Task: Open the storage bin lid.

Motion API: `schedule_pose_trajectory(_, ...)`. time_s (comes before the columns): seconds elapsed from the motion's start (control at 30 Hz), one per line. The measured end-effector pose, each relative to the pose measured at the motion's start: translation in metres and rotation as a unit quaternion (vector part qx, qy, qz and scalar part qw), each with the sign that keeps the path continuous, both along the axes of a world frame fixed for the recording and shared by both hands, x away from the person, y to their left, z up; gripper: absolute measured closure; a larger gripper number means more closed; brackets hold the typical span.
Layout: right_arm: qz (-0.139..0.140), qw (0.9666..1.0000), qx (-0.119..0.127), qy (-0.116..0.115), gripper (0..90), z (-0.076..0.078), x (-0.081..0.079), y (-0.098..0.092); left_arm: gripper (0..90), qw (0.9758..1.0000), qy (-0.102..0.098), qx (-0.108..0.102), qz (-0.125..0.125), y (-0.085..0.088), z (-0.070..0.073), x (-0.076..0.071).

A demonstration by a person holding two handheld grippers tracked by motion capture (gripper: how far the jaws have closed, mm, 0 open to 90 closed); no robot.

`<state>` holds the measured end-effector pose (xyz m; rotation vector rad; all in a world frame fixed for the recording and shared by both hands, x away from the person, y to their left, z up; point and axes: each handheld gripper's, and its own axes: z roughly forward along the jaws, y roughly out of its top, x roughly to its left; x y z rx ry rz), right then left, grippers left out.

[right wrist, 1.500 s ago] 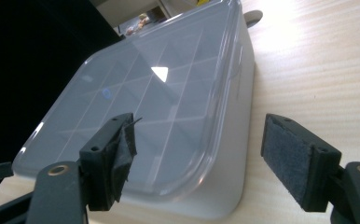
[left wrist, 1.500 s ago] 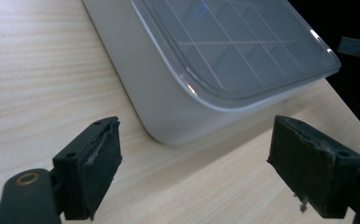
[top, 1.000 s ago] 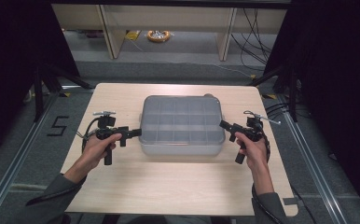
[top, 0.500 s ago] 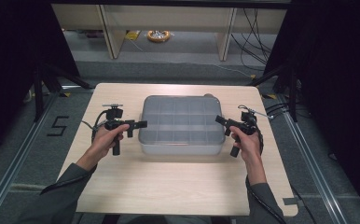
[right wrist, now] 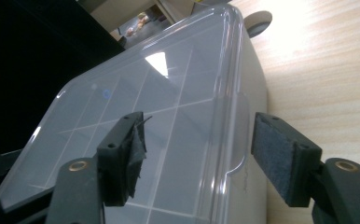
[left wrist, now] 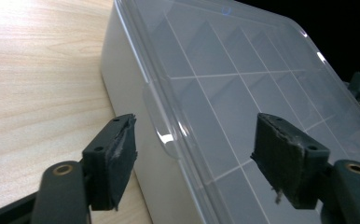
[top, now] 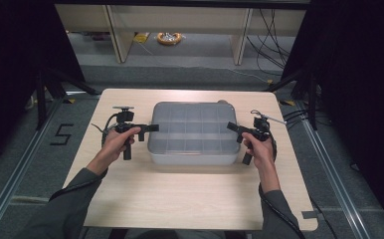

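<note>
A clear plastic compartment box [top: 192,132] with its lid on sits in the middle of the wooden table [top: 180,199]. My left gripper [top: 152,128] is at the box's left side. In the left gripper view its jaws [left wrist: 194,140] straddle the lid's edge and its small tab [left wrist: 162,130], one pad beside the wall and one over the lid [left wrist: 225,70], neither pressing. My right gripper [top: 231,126] is at the right side. Its jaws [right wrist: 199,140] straddle the lid edge and tab [right wrist: 236,140] the same way. Both pairs of jaws have just been closing and still stand open.
A small grey round object [right wrist: 257,21] lies on the table just behind the box's far right corner [top: 223,102]. Bare wood [top: 180,199] stretches in front of the box. Beyond the table stand shelf legs, cables and a yellow item [top: 170,38] on the floor.
Both hands have moved forward along the box's sides and in toward it. Both pairs of jaws stand narrower than before, now over the lid's edges.
</note>
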<state>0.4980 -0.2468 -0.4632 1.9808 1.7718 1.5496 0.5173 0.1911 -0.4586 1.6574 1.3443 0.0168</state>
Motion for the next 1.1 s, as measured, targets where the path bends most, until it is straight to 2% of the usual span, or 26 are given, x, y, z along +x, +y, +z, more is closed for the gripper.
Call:
schedule_pose_trajectory(0.03,0.003,0.9999,-0.006,-0.013,38.3,-0.002,0.002,-0.001,32.8,1.0,0.001,0.001,-0.003,0.001,0.0,0.001)
schedule_pose_trajectory(0.07,0.001,0.9999,-0.007,-0.014,39.5,-0.004,0.002,-0.001,35.7,1.0,-0.001,0.002,-0.007,0.002,-0.001,0.002)
schedule_pose_trajectory(0.1,0.001,1.0,-0.005,-0.003,41.0,-0.003,0.001,-0.001,37.9,1.0,-0.003,0.003,-0.008,0.002,-0.002,0.003)
schedule_pose_trajectory(0.23,0.005,1.0,-0.003,-0.006,43.8,-0.004,0.001,-0.002,39.2,0.9999,0.002,-0.007,-0.01,0.0,-0.003,0.005)
schedule_pose_trajectory(0.27,-0.001,1.0,0.0,0.001,45.0,-0.003,0.0,0.0,40.3,0.9998,0.002,-0.001,-0.017,0.001,-0.003,0.005)
schedule_pose_trajectory(0.3,-0.003,0.9997,-0.008,-0.021,46.4,-0.004,0.002,-0.001,43.7,0.9999,0.0,-0.003,-0.012,-0.002,-0.004,0.006)
schedule_pose_trajectory(0.33,0.006,0.9994,-0.019,-0.028,47.2,-0.003,0.001,-0.003,45.9,0.9999,-0.003,0.003,-0.01,-0.003,-0.006,0.006)
schedule_pose_trajectory(0.37,0.006,0.9994,-0.019,-0.028,47.2,-0.003,0.001,-0.003,47.4,0.9999,-0.003,0.003,-0.01,-0.003,-0.006,0.006)
schedule_pose_trajectory(0.4,-0.007,1.0,-0.003,-0.006,48.8,0.002,-0.002,0.0,47.8,1.0,-0.003,0.002,-0.006,-0.003,-0.006,0.005)
schedule_pose_trajectory(0.43,-0.007,1.0,-0.003,-0.006,48.8,0.002,-0.002,0.0,47.8,1.0,-0.003,0.002,-0.005,-0.003,-0.006,0.005)
schedule_pose_trajectory(0.47,-0.005,0.9998,-0.008,-0.02,50.1,0.002,-0.002,-0.002,48.7,1.0,-0.003,0.003,-0.004,-0.003,-0.006,0.004)
schedule_pose_trajectory(0.53,-0.013,0.9996,-0.003,-0.024,53.0,0.002,-0.003,-0.002,50.1,1.0,-0.004,0.003,-0.007,-0.003,-0.004,0.004)
schedule_pose_trajectory(0.57,-0.017,0.9993,0.002,-0.034,54.4,0.002,-0.002,-0.003,51.0,0.9999,-0.009,0.005,-0.01,-0.002,-0.003,0.003)
schedule_pose_trajectory(0.6,-0.017,0.9993,0.002,-0.034,54.4,0.002,-0.002,-0.003,51.0,0.9999,-0.011,-0.003,-0.003,-0.003,-0.002,0.003)
schedule_pose_trajectory(0.63,-0.018,0.999,-0.006,-0.041,55.4,0.004,-0.004,-0.005,53.2,0.9998,-0.019,0.001,-0.003,-0.002,0.0,0.001)
schedule_pose_trajectory(0.67,-0.027,0.999,-0.001,-0.036,55.8,0.005,-0.004,-0.003,53.7,0.9997,-0.025,0.007,-0.002,-0.002,0.004,0.0)
schedule_pose_trajectory(0.7,-0.025,0.9985,-0.005,-0.047,57.4,0.006,-0.005,-0.003,54.2,0.9997,-0.025,0.007,-0.002,-0.002,0.004,0.0)
schedule_pose_trajectory(0.73,-0.028,0.9982,-0.005,-0.052,58.4,0.007,-0.005,-0.004,55.1,0.9996,-0.029,0.003,0.002,-0.002,0.006,-0.001)
schedule_pose_trajectory(0.77,-0.033,0.9979,0.012,-0.055,59.5,0.009,-0.007,-0.003,56.2,0.9995,-0.031,-0.002,0.003,-0.001,0.007,-0.002)
schedule_pose_trajectory(0.8,-0.033,0.9979,0.012,-0.055,59.5,0.009,-0.007,-0.003,56.2,0.9995,-0.032,-0.004,0.001,0.001,0.008,-0.002)
schedule_pose_trajectory(0.83,-0.028,0.9968,-0.01,-0.074,59.9,0.009,-0.007,-0.005,57.1,0.9994,-0.033,-0.01,0.004,0.001,0.009,-0.003)
schedule_pose_trajectory(0.87,-0.025,0.9964,-0.011,-0.08,60.3,0.011,-0.008,-0.006,57.9,0.9993,-0.033,-0.014,0.006,0.002,0.011,-0.004)
schedule_pose_trajectory(0.9,-0.032,0.9969,0.013,-0.071,61.6,0.015,-0.011,-0.004,59.4,0.9992,-0.037,-0.016,0.006,0.004,0.014,-0.005)
schedule_pose_trajectory(0.93,-0.032,0.9969,0.013,-0.071,61.6,0.015,-0.011,-0.004,60.1,0.9992,-0.037,-0.016,0.006,0.004,0.014,-0.005)
schedule_pose_trajectory(1.03,-0.04,0.9963,0.023,-0.072,64.0,0.018,-0.014,-0.005,60.4,0.9986,-0.042,-0.033,0.002,0.006,0.021,-0.009)
schedule_pose_trajectory(1.1,-0.042,0.9951,0.021,-0.088,65.4,0.021,-0.016,-0.006,60.9,0.9982,-0.048,-0.037,0.0,0.006,0.027,-0.012)
